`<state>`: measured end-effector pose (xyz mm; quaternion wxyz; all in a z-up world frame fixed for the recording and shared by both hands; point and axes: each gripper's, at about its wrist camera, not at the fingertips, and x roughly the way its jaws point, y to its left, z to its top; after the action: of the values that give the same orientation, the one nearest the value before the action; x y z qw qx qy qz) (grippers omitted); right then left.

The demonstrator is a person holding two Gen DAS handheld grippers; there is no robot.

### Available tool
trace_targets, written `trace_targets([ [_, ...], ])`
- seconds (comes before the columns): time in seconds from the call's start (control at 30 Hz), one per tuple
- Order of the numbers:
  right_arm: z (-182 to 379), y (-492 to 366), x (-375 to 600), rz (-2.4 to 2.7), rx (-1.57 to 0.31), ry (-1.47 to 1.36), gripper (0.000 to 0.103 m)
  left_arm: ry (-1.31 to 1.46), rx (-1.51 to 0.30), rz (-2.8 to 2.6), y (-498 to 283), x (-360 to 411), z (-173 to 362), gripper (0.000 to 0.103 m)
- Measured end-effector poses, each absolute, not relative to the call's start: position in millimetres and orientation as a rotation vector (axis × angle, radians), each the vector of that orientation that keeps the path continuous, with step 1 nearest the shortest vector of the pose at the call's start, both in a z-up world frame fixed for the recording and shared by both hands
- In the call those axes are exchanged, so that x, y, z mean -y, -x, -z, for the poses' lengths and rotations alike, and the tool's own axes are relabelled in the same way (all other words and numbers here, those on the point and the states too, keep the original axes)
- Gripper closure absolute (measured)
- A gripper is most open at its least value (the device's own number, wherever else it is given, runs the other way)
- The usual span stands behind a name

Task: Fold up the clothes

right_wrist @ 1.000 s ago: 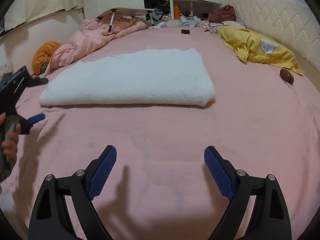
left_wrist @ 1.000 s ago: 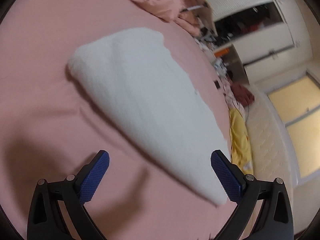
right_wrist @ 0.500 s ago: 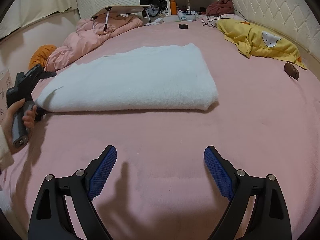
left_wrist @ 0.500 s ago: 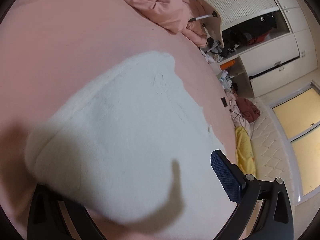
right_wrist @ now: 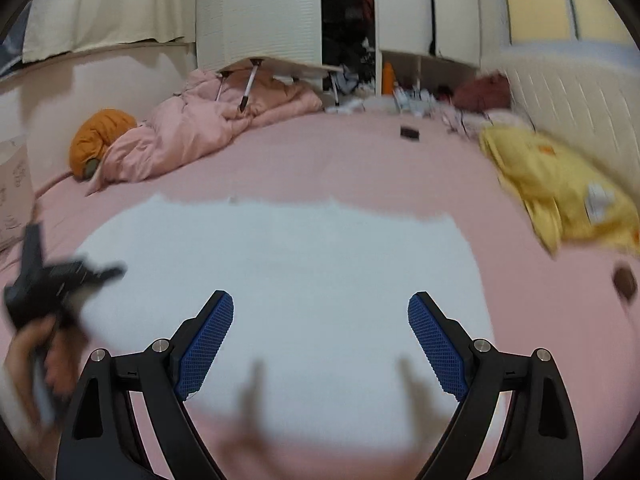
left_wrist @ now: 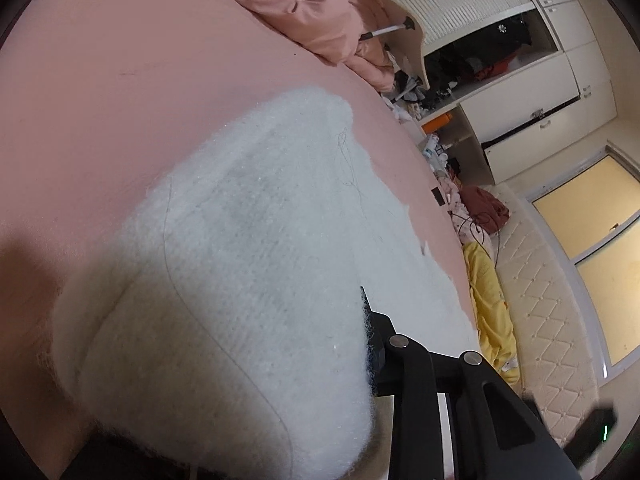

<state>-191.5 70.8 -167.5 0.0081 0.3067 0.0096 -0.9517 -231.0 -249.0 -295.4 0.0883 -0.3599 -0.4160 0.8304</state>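
A thick white folded garment [right_wrist: 280,280] lies on the pink bed [right_wrist: 360,164]. In the left wrist view its near end [left_wrist: 240,300] bulges up between my left gripper's jaws, which have closed in on it; only the right finger [left_wrist: 376,344] shows, pressed into the fleece. The left gripper [right_wrist: 60,280] also shows in the right wrist view, blurred, at the garment's left end. My right gripper [right_wrist: 320,340] is open and empty, hovering over the garment's near edge.
A crumpled pink duvet [right_wrist: 200,132] and an orange bundle [right_wrist: 100,136] lie at the bed's far left. A yellow garment [right_wrist: 560,192] and a small brown object [right_wrist: 624,280] lie at the right, by the padded headboard [right_wrist: 580,96]. Wardrobes [right_wrist: 260,12] stand behind.
My left gripper moved onto the garment's left end and closed on it. My right gripper moved forward from the bare sheet to over the garment's near edge, still open.
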Motion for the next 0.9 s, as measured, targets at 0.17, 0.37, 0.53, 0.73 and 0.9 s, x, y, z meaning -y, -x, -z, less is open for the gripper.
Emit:
trace_targets([
  [0.17,190.9,260.3,-44.6,2.957,-0.036,-1.033,0.014,1.046,1.204,-2.493,225.5,247.1,298.3,0.075],
  [0.37,241.4,289.8,-46.7,2.872,0.007,-1.195,0.010,1.046,1.170,-2.512,226.3,245.1,299.0,0.075],
  [0.53,235.4,288.5,-48.6,2.859,0.013,-1.229,0.009,1.043,1.171,-2.513,225.5,246.0,299.7,0.075],
  [0.73,207.8,219.1,-65.1,2.962,0.046,-1.118,0.009,1.033,1.169,-2.518,224.8,247.5,301.3,0.075],
  [0.9,235.6,217.5,-63.6,2.901,-0.014,-1.285,0.008,1.035,1.167,-2.520,225.4,248.4,302.2,0.075],
])
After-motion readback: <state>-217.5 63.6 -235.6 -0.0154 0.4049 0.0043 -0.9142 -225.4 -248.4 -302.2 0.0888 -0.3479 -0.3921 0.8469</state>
